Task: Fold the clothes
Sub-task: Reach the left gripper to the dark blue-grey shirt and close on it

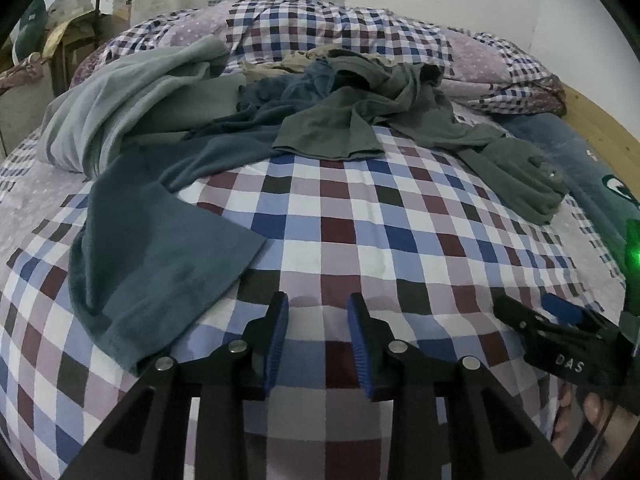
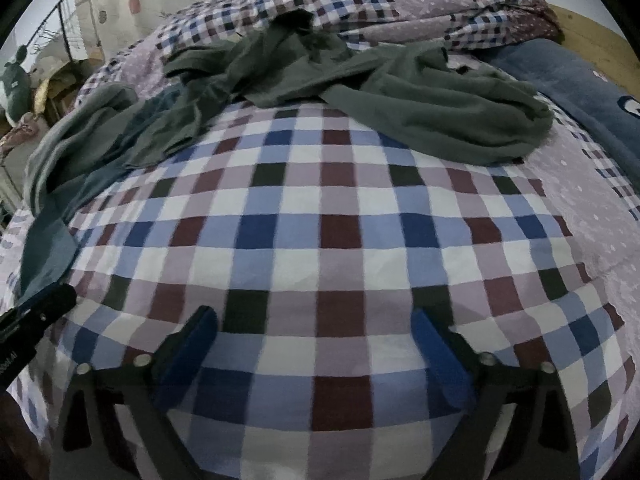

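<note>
Bed [image 1: 360, 220] fills both views, checked cover, a wide bare stretch in the near half.

Clothes sit in one loose heap across the far half, none folded as far as I can see:
- light grey-blue garment [image 1: 120, 96], bunched, far left
- teal garment [image 1: 160, 240], sprawled down the left side, one end reaching nearest to the left gripper
- grey-green garment [image 1: 360, 120], crumpled at centre, one long limb trailing right toward the bed edge
- dark blue crumpled piece [image 1: 288, 92] in the middle of the heap, partly under the grey-green one
- beige piece [image 1: 276, 66] just behind it, mostly hidden

Count: five visible pieces by colour; more may lie underneath, cannot tell. Folded stacks: zero in view.

Progress judgement: everything visible is left to do. Nothing is flattened or squared, and no finished pile shows. Whether other items were folded and put out of frame, the views don't settle.

Also at far right: blue blanket [image 1: 568, 152] with a printed motif; looks like bedding, not laundry.

Grippers: two.
- left gripper [image 1: 318, 344]: jaws apart, a modest gap, nothing between them, hovering over bare cover just right of the teal garment's near end.
- right gripper [image 2: 316, 360]: jaws spread wide, empty, over bare cover, well apart from the heap.
</note>
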